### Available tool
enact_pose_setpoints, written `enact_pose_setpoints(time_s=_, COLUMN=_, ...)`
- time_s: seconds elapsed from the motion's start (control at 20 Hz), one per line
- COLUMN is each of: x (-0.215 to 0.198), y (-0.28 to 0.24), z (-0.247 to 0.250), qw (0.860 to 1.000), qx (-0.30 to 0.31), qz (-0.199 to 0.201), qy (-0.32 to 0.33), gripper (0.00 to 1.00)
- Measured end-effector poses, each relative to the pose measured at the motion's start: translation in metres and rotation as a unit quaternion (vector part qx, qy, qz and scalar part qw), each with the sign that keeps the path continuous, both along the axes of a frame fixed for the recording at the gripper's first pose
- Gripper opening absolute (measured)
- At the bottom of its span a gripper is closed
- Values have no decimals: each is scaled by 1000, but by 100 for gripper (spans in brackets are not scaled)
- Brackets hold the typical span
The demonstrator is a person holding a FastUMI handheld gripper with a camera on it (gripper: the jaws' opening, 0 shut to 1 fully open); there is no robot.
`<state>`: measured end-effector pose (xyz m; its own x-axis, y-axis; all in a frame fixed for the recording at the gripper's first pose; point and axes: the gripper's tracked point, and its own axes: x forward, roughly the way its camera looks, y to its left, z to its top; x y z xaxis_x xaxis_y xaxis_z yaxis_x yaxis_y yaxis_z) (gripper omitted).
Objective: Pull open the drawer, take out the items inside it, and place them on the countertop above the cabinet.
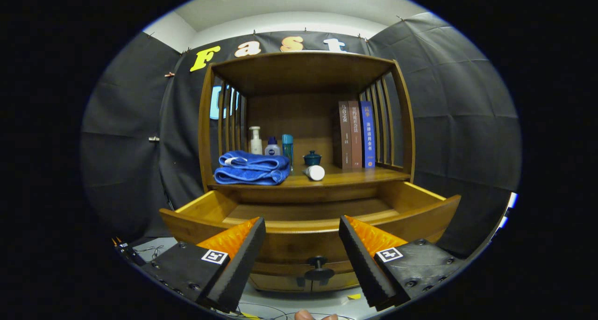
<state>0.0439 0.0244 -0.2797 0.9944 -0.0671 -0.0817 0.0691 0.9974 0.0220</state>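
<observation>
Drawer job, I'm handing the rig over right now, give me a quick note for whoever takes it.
Gripper: open, holding nothing, fingers apart just in front of the drawer, with its knob between them.
Drawer: pulled open; the part of its floor in view looks bare, the front part is hidden behind the drawer's front panel.
Countertop: folded blue towel, white tube lying on its side, small teal lidded pot, bottles and books behind.
Done: drawer opened.
Left: check the hidden front part of the drawer; move anything found to the countertop.

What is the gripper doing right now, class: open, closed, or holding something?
Gripper: open and holding nothing; its fingers stand apart on either side of the drawer knob, in front of the pulled-out drawer.
</observation>
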Motion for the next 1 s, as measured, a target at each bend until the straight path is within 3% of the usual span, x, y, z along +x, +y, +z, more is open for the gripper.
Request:
enact_pose_setpoints(time_s=0.35, x=7, y=-3, z=-46, qw=999, qx=5, qz=-3, qy=33, gripper=99)
enact_pose_setpoints(time_s=1.0, x=11, y=-13, z=-51, qw=1000, qx=3, qz=-11, qy=25, gripper=100)
